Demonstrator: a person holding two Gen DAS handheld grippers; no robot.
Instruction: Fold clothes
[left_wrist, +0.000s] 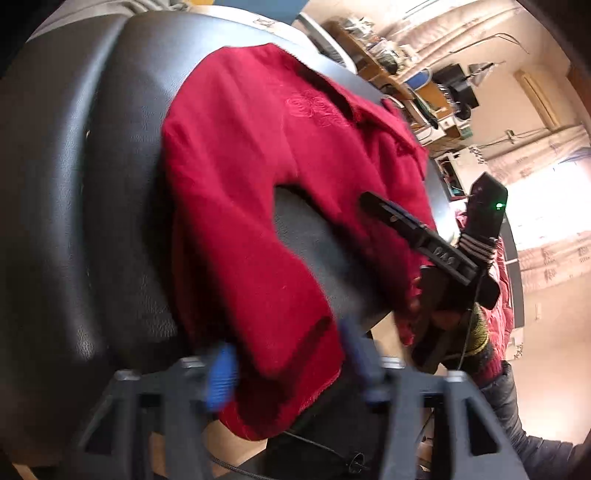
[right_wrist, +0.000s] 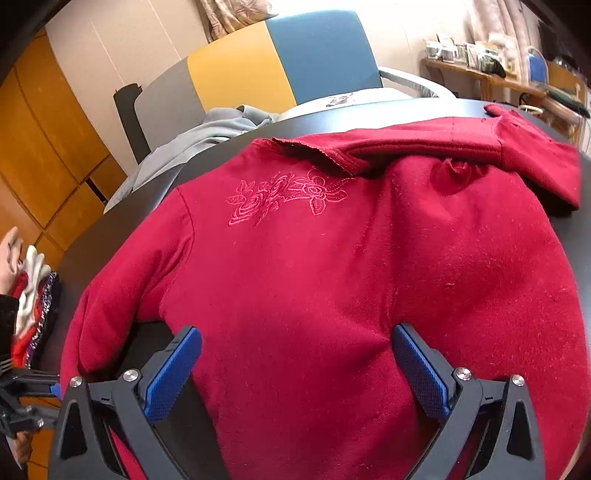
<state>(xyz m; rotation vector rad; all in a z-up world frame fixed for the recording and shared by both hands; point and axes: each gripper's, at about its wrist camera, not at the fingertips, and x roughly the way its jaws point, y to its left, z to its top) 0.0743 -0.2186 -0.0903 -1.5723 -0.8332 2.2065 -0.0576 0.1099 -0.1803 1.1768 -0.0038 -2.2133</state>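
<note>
Lying across the black table, a red sweater sits between both wide-open grippers, right gripper and left gripper, with grey cloth behind.

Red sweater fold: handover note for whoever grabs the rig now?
Left gripper: open, straddling the cuff of the sleeve hanging off the table edge; view blurred.
Right gripper: open, over the lower body of the garment, gripping nothing.
Red embroidered long-sleeve sweater lies spread on the round black table; the far sleeve is already folded across the neckline.
Grey garment waits at the table's far edge.
Left: fold in the near sleeve, then fold the body.
</note>
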